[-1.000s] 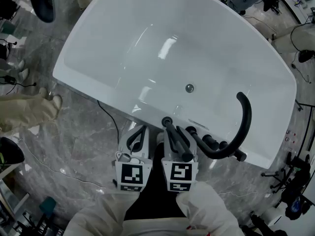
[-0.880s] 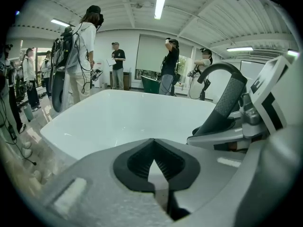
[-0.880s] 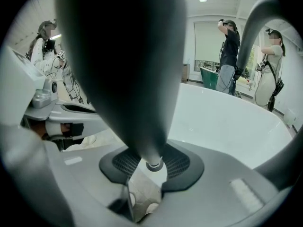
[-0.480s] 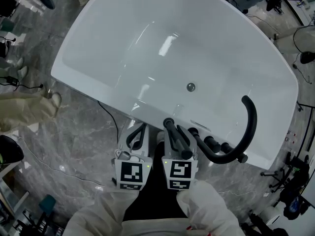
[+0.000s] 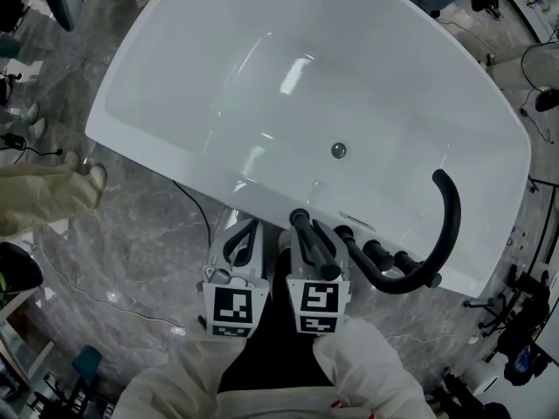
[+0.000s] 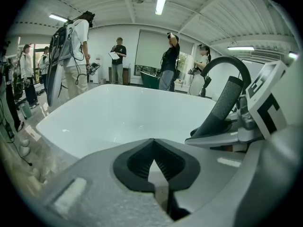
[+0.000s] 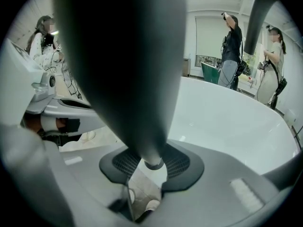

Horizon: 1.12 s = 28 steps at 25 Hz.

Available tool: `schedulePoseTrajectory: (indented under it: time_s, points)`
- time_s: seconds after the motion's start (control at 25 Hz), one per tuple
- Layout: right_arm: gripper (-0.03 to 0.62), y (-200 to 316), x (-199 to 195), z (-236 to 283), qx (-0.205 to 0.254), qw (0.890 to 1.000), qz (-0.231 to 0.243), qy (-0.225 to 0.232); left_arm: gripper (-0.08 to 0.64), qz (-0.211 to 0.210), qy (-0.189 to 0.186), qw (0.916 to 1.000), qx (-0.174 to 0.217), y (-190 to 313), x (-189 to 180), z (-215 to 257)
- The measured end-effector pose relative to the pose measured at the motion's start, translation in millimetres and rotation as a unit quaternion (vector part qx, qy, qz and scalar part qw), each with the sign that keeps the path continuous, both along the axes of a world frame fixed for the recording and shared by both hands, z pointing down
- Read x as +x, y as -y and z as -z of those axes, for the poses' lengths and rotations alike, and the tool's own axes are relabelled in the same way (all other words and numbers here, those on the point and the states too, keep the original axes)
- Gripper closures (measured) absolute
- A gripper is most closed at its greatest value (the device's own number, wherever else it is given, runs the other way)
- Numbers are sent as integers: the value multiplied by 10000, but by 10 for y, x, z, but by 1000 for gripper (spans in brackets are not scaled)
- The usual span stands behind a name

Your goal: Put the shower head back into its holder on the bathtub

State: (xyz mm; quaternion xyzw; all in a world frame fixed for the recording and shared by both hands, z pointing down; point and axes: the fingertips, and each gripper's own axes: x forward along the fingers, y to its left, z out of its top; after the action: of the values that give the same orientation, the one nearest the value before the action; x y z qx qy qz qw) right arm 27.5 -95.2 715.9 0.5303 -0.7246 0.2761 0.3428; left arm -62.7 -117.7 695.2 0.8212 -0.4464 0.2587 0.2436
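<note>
The black rod-shaped shower head (image 5: 316,247) is in my right gripper (image 5: 311,241), whose pads are shut on its handle. Its far end (image 5: 300,218) reaches the near rim of the white bathtub (image 5: 175,155), left of the black knobs (image 5: 374,251). In the right gripper view the dark shower head (image 7: 123,65) fills the middle, narrowing down between the jaws of the right gripper (image 7: 151,163). My left gripper (image 5: 243,234) hovers just left of it, jaws shut on nothing; in its own view the left gripper (image 6: 152,159) points at the tub. The holder itself is hidden.
A black arched faucet (image 5: 447,221) rises at the tub's near right rim. The drain (image 5: 338,150) sits in the basin. Cables (image 5: 196,212) run over the marble floor. A person's covered leg (image 5: 44,195) is at the left, gear (image 5: 524,356) at the right. Several people (image 6: 169,60) stand beyond the tub.
My right gripper has sunk slightly with the shower head still in its jaws. The left gripper has kept its place.
</note>
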Motion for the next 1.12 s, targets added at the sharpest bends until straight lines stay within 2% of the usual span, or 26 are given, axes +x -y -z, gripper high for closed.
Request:
schedulePoseTrajectory:
  time_s: [1.12]
  points:
    - [454,71,-55,-159,-156,9997,102,-166,560,103,-41,9998,-157,8,-105,-116]
